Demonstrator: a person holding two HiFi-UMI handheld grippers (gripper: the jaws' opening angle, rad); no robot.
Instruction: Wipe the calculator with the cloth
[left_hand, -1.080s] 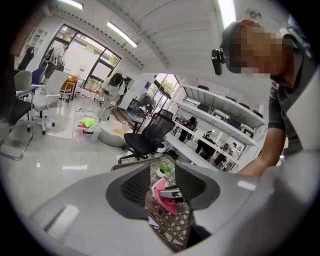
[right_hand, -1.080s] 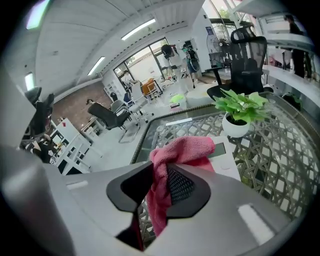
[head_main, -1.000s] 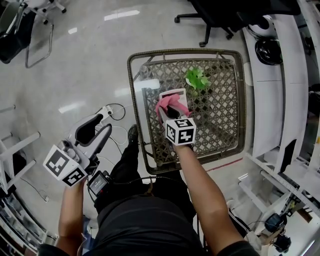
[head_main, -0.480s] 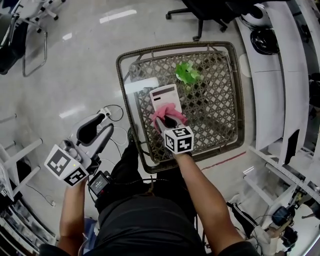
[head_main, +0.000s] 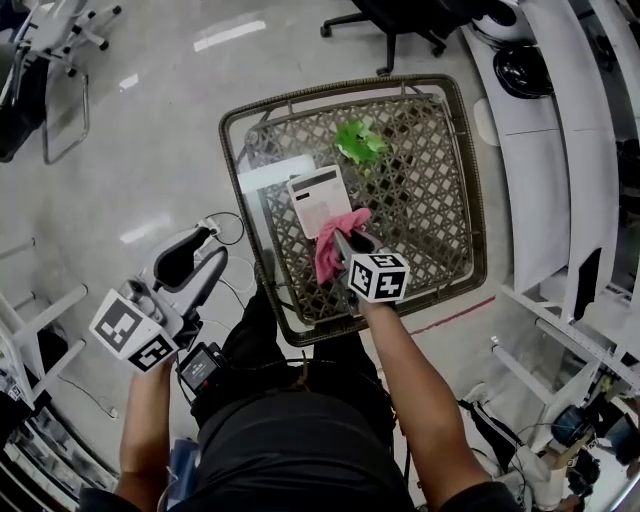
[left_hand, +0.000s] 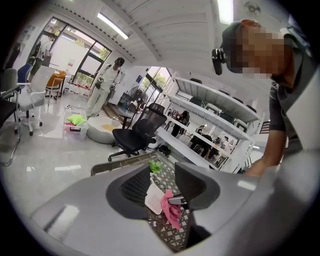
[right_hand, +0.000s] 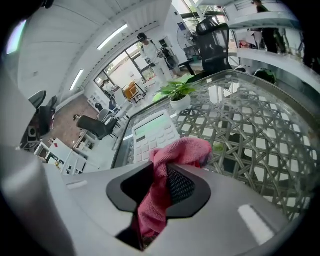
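Observation:
A white calculator (head_main: 318, 198) lies flat on the glass top of a wicker table (head_main: 455, 180). My right gripper (head_main: 347, 240) is shut on a pink cloth (head_main: 333, 245), which hangs at the calculator's near right corner. In the right gripper view the cloth (right_hand: 179, 151) bunches between the jaws of the right gripper (right_hand: 165, 175), just in front of the calculator (right_hand: 152, 131). My left gripper (head_main: 200, 255) is held over the floor left of the table, open and empty. In its own view the left gripper (left_hand: 161, 174) shows the calculator (left_hand: 152, 196) and cloth (left_hand: 170, 209) far off through the gap.
A small green plant (head_main: 357, 140) in a white pot (right_hand: 180, 102) stands on the table beyond the calculator. A power strip with cables (head_main: 212, 222) lies on the floor by the table's left side. Office chairs (head_main: 400, 25) and white shelving (head_main: 560, 150) surround the table.
My right gripper has drawn the pink cloth back along the calculator towards me and to the right, leaving the calculator's face uncovered. The left gripper has stayed beside the table.

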